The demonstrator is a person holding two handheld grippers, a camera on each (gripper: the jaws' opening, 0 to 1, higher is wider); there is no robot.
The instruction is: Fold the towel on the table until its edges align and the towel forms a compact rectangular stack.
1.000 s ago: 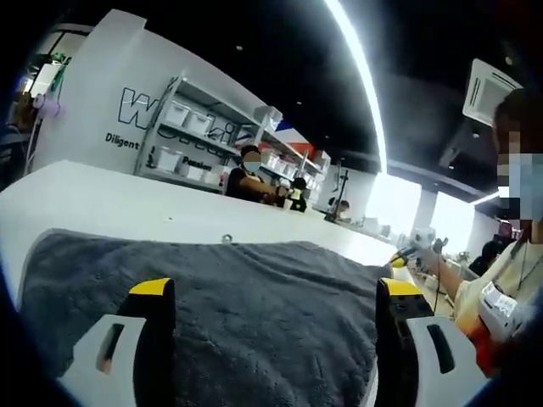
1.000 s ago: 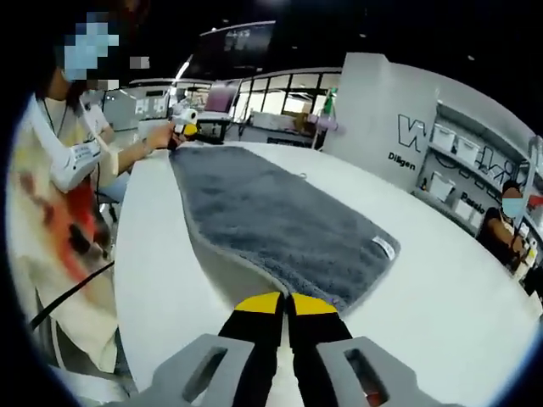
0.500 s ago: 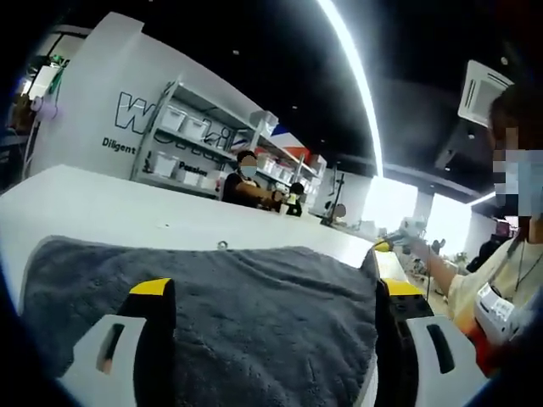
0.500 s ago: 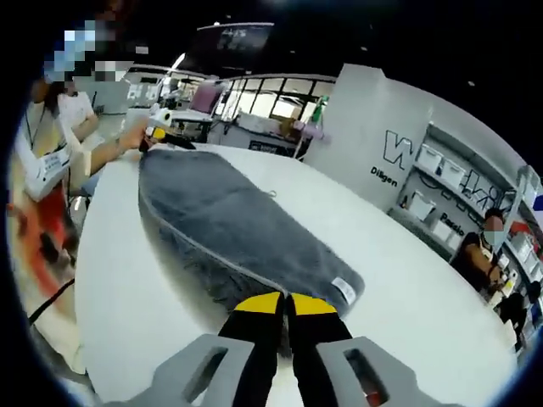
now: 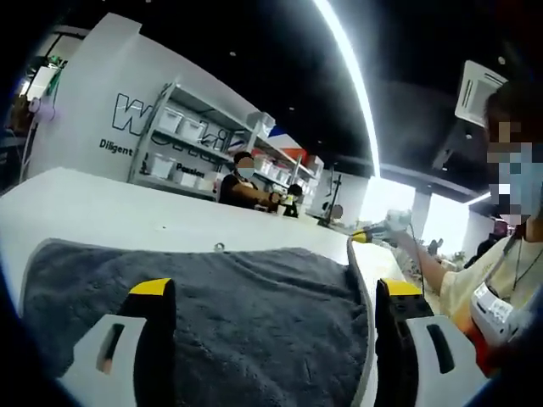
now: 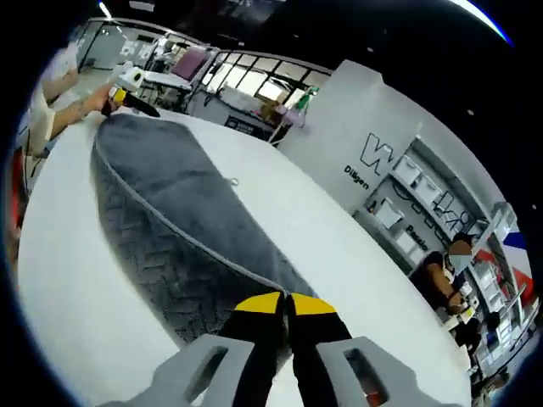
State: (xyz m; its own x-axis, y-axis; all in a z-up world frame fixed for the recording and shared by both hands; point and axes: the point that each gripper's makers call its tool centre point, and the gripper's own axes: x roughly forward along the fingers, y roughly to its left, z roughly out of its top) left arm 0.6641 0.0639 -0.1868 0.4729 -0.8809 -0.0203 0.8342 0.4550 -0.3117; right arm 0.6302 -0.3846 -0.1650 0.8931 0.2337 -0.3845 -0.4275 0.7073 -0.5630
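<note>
A dark grey towel (image 5: pixel 254 314) with a pale hem lies along the white table (image 5: pixel 102 203). My left gripper (image 5: pixel 276 288) is open, its yellow-tipped jaws wide apart on either side of the towel's end. In the right gripper view, the right gripper (image 6: pixel 284 301) is shut on the near edge of the towel (image 6: pixel 161 220), which is lifted and bulges upward. The left gripper (image 6: pixel 127 85) shows at the towel's far end. From the left gripper view, the right gripper (image 5: pixel 369 236) holds the raised far corner above the table (image 6: pixel 339 254).
The person holding the grippers (image 5: pixel 501 280) stands at the table's right side. Shelves with white bins (image 5: pixel 182 136) and a lettered white wall (image 6: pixel 382 161) stand beyond the table. Other people (image 5: pixel 242 174) sit behind it.
The right gripper has risen with the towel's edge and carried it towards the left gripper's end. The towel has humped up and looks shorter. The left gripper has stayed open in place.
</note>
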